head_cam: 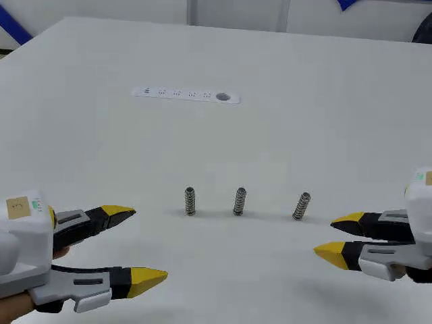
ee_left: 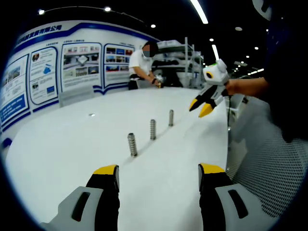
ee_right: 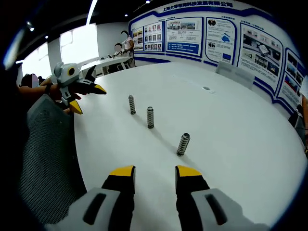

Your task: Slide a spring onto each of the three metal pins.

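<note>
Three upright metal pins stand in a row on the white table, each with a spring around it: the left spring (head_cam: 190, 201), the middle spring (head_cam: 239, 201) and the right spring (head_cam: 302, 206), which leans slightly. The same row appears in the left gripper view (ee_left: 132, 144) and the right gripper view (ee_right: 183, 144). My left gripper (head_cam: 135, 246) hovers open at the lower left, empty, short of the row. My right gripper (head_cam: 337, 234) is open and empty at the lower right, just right of the leaning spring.
A white power strip (head_cam: 185, 94) lies farther back on the table (head_cam: 304, 121). In the left gripper view a person (ee_left: 143, 67) stands at a far bench, and wall posters (ee_right: 202, 36) hang beyond the table. A mesh chair back (ee_right: 45, 159) is beside the table.
</note>
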A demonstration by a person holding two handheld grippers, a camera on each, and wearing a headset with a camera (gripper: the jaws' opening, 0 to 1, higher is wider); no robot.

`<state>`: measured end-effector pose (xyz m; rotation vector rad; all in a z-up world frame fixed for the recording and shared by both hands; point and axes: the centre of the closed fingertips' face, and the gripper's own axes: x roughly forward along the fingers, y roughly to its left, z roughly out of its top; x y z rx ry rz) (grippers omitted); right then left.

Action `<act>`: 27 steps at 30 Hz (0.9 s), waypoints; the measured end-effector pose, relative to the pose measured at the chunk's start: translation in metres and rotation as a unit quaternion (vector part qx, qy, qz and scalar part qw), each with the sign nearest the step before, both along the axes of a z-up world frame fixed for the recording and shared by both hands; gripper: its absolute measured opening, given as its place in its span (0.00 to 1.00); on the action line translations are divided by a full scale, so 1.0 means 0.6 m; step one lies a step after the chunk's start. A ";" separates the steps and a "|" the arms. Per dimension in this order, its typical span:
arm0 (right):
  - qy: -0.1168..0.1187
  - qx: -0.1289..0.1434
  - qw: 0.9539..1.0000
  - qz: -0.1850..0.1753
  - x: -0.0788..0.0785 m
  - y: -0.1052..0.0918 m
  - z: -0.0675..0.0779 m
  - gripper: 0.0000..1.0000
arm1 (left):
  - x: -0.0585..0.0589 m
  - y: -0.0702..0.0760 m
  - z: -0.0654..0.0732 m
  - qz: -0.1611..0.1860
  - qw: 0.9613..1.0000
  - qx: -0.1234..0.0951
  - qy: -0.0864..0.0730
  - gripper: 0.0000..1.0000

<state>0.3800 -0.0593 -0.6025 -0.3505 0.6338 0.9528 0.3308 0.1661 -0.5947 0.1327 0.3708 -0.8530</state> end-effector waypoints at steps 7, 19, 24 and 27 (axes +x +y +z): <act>-0.024 0.022 0.999 -0.001 0.002 -0.017 0.007 0.38 | 0.002 -0.001 -0.003 -0.002 1.000 -0.001 0.003 0.68; -0.057 0.051 0.997 0.021 -0.006 -0.029 0.011 0.47 | 0.003 -0.001 -0.005 -0.003 1.000 0.000 0.006 0.68; -0.059 0.056 0.996 0.024 -0.007 -0.032 0.007 0.50 | 0.002 0.003 -0.007 0.000 1.000 0.000 0.007 0.68; -0.063 0.061 0.996 0.027 -0.005 -0.031 0.008 0.52 | 0.000 0.005 -0.008 0.003 1.000 0.001 0.009 0.68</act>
